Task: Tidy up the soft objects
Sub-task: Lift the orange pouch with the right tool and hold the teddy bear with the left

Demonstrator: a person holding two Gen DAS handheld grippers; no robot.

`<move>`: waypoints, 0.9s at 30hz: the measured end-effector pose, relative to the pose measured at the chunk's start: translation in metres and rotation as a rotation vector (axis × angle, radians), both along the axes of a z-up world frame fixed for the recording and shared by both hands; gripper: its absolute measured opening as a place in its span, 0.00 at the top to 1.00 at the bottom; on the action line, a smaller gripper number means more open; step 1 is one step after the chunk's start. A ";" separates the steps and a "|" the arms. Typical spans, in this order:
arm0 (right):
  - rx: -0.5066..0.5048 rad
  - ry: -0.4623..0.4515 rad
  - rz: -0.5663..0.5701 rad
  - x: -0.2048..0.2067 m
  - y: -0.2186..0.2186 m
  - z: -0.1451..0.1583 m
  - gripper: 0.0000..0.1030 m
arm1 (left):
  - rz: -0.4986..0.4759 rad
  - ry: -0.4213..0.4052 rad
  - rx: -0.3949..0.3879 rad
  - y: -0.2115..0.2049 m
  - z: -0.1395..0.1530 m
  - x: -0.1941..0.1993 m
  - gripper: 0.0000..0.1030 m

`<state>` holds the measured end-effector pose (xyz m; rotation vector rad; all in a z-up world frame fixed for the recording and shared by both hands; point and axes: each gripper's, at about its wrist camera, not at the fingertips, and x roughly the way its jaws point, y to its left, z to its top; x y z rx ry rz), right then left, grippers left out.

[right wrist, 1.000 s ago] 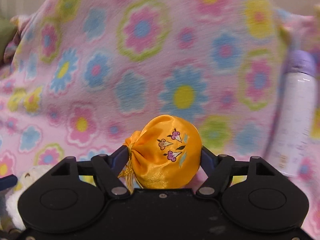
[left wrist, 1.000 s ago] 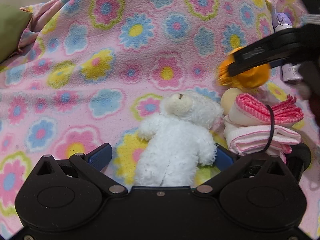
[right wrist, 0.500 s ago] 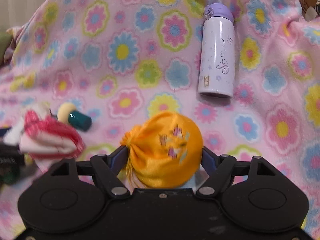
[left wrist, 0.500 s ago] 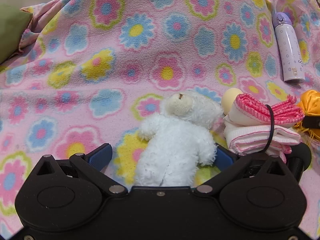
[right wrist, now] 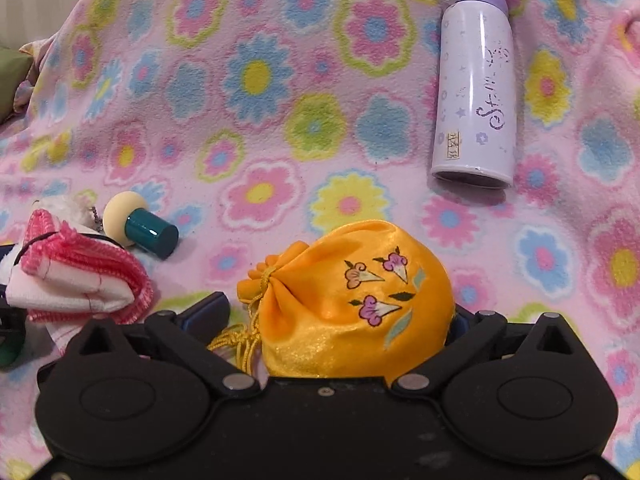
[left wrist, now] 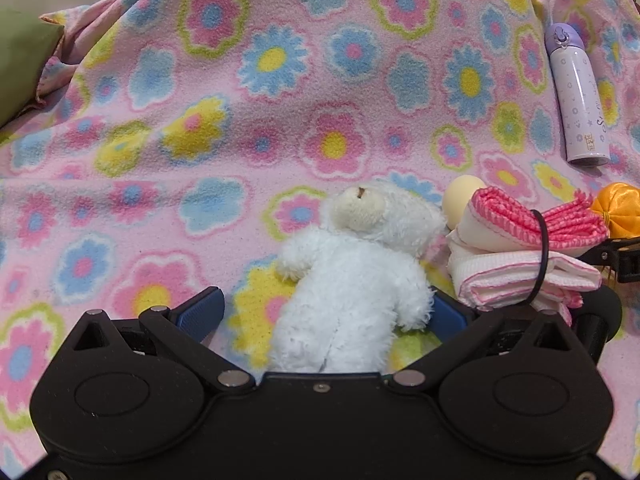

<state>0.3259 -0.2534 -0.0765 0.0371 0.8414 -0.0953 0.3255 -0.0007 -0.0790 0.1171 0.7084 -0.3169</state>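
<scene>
A white teddy bear lies on the flowered blanket between the spread fingers of my left gripper, which is open; its left finger stands clear of the bear. Right of the bear sits a pink-and-white cloth bundle tied with a black band. An orange satin pouch rests on the blanket inside my right gripper, whose jaws are opening. A gap shows between the pouch and the left finger. The bundle lies just left of the pouch.
A lilac bottle lies on the blanket behind the pouch. A teal cylinder with a cream cap lies behind the bundle. A green cushion sits at the far left edge.
My right gripper carried the pouch rightward and down to the blanket beside the bundle, then its jaws spread away from the pouch. The left gripper and the bear stayed still.
</scene>
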 end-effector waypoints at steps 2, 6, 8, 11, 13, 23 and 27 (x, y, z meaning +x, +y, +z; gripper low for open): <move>0.000 -0.001 0.002 -0.001 0.000 0.000 0.00 | -0.003 0.009 0.003 0.000 0.001 0.002 0.02; 0.000 -0.003 0.003 -0.002 0.000 0.000 0.00 | 0.011 0.030 -0.004 -0.001 0.009 0.011 0.02; 0.001 -0.003 0.003 -0.002 0.000 0.000 0.00 | 0.029 0.040 -0.002 -0.002 0.013 0.019 0.02; 0.004 -0.004 0.001 -0.002 0.000 0.001 0.00 | 0.034 0.045 0.010 -0.002 0.018 0.030 0.02; 0.007 -0.005 -0.001 -0.002 0.000 0.001 0.00 | 0.047 0.040 0.019 -0.003 0.022 0.035 0.02; 0.021 -0.011 -0.009 -0.003 -0.001 0.001 0.00 | 0.020 0.020 0.014 0.006 0.023 0.030 0.03; 0.030 -0.015 -0.014 -0.004 -0.001 0.001 0.00 | 0.011 0.020 0.025 0.002 0.023 0.036 0.03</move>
